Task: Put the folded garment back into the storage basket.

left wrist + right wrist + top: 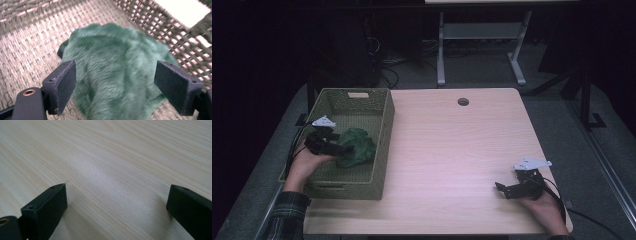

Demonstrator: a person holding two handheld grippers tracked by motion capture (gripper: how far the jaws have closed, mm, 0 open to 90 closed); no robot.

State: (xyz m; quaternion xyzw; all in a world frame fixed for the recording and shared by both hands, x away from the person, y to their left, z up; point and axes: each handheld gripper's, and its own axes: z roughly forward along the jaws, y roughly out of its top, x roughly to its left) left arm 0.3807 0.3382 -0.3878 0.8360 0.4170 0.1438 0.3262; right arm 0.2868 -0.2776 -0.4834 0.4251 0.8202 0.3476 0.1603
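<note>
A: What is each hand carrying?
B: The left tool and right tool are showing black bodies, rectangular black pads, grey three-cornered plates and trailing black cables.
A: Clothing?
B: The person is wearing a plaid sleeve.

The fuzzy cloth is deep green, lying in an olive-green woven basket with an open lattice pattern. The table is pale wood with fine grain lines, and the person's sleeve is a dark plaid.
</note>
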